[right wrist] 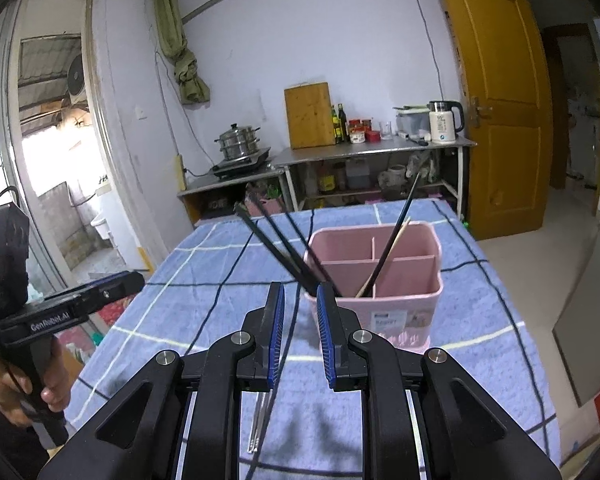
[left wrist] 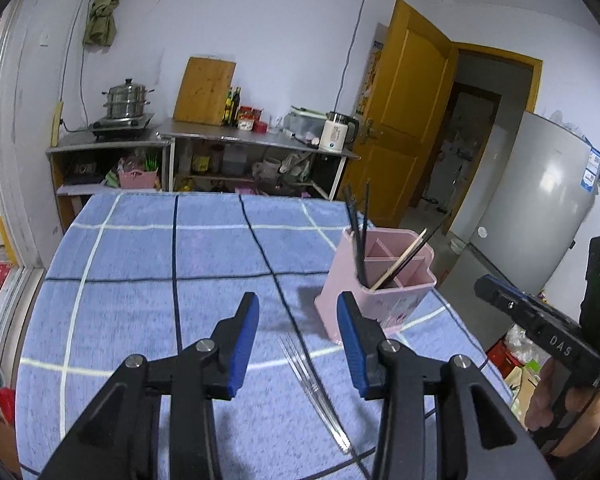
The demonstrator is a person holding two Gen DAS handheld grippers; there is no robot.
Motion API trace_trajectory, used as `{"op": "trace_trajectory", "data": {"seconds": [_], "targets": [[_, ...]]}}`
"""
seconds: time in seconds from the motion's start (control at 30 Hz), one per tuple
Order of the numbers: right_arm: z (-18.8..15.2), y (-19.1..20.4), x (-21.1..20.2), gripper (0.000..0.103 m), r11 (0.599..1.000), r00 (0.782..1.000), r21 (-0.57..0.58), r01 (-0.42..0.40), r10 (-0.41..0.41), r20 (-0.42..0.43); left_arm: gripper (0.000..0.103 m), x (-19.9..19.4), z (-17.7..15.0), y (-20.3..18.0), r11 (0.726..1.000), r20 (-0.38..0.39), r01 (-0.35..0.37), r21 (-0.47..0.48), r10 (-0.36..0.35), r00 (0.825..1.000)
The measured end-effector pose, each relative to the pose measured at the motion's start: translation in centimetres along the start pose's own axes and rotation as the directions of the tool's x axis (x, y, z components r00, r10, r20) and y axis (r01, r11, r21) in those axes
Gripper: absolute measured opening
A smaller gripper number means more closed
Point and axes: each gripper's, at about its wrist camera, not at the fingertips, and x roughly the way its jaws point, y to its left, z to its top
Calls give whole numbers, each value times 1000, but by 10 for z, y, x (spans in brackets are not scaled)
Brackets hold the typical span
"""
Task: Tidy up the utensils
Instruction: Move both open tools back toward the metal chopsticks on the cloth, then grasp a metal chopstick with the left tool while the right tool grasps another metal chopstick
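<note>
The clear chopsticks lie flat on the table near its front edge, just short of the pink utensil holder, which already carries dark chopsticks. The left gripper hovers over them, spread wide and empty. The right gripper stands partly open, holding nothing. The pick-up seems in hand; next, a descent and pinch.

Steamer pot, kettle, yellow door — perhaps a fridge.

My black left gripper has its blue-padded fingers spread wide; my right gripper holds narrower, empty, toward twelve o'clock.
</note>
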Motion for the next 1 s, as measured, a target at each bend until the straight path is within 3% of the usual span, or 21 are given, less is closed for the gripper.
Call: {"op": "trace_trajectory", "data": {"seconds": [0.33,0.6,0.73,0.83,1.0], "targets": [[-17,3,19,17,1000,999,-12,-18,17,-46,42,16,-24,7,1000,-45,-3,-27,2,999],[-39,3,47,17,999,992,-1,-32,31,-118,42,56,-48,9,999,-133,-15,-45,9,991],[-47,0,57,17,999,988,6,-38,38,-149,42,87,-62,10,998,-205,-12,-61,0,979],[-50,-3,62,17,999,986,8,-40,41,-163,34,110,-72,11,997,-254,-11,-78,-9,967],[-54,-10,71,17,999,982,19,-41,44,-183,31,142,-83,14,994,-315,-35,-108,-1,949]]}}
